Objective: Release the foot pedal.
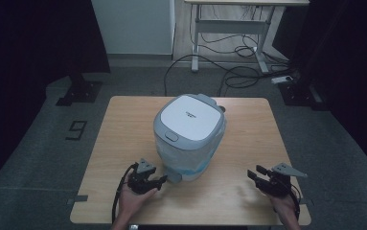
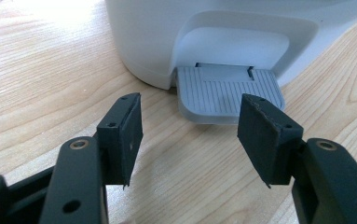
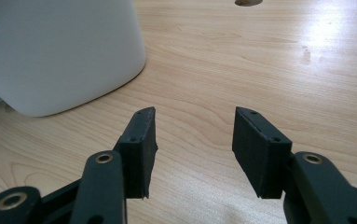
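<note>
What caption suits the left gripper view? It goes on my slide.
Open left gripper poised at the grey ribbed pedal of the white bin.

Table [image 1: 248, 143] — pale wood-grain top, smooth, faint sheen near its far edge. Bin [image 1: 189, 136]: white plastic body, smooth and matt; lid pale grey, satin. Pedal [image 2: 228, 93] — grey plastic, finely ribbed. Left gripper [image 2: 190, 135] and right gripper [image 3: 194, 144]: black matt plastic, pads slightly rough-edged; brass-coloured rivets.
</note>
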The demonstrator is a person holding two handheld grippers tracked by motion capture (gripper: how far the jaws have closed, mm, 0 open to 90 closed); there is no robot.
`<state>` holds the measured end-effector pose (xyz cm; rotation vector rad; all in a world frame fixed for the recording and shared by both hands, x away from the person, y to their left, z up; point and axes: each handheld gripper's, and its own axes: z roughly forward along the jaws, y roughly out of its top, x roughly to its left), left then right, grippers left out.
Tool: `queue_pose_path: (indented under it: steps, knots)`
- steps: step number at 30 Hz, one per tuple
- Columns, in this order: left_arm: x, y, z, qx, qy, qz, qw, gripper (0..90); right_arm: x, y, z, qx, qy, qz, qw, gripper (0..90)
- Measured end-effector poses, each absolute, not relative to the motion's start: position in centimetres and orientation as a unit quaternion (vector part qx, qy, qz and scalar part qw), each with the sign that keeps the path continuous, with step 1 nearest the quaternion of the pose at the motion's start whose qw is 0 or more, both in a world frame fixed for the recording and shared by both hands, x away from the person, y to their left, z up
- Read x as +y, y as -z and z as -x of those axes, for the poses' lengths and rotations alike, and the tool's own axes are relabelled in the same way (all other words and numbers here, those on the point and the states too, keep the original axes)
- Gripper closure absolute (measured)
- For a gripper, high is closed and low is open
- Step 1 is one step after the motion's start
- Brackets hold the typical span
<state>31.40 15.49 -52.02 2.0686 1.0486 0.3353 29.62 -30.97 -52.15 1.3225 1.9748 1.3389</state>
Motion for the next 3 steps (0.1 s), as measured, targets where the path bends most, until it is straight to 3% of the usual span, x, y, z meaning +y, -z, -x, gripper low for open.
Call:
queue_pose_path:
  steps: [3]
  knots:
    - [15.6, 52.04, -31.45, 0.414, -0.133, -0.813, 0.388, 40.1, -31.14, 52.05, -29.71, 0.705, -0.483, -0.477, 0.206, 48.2]
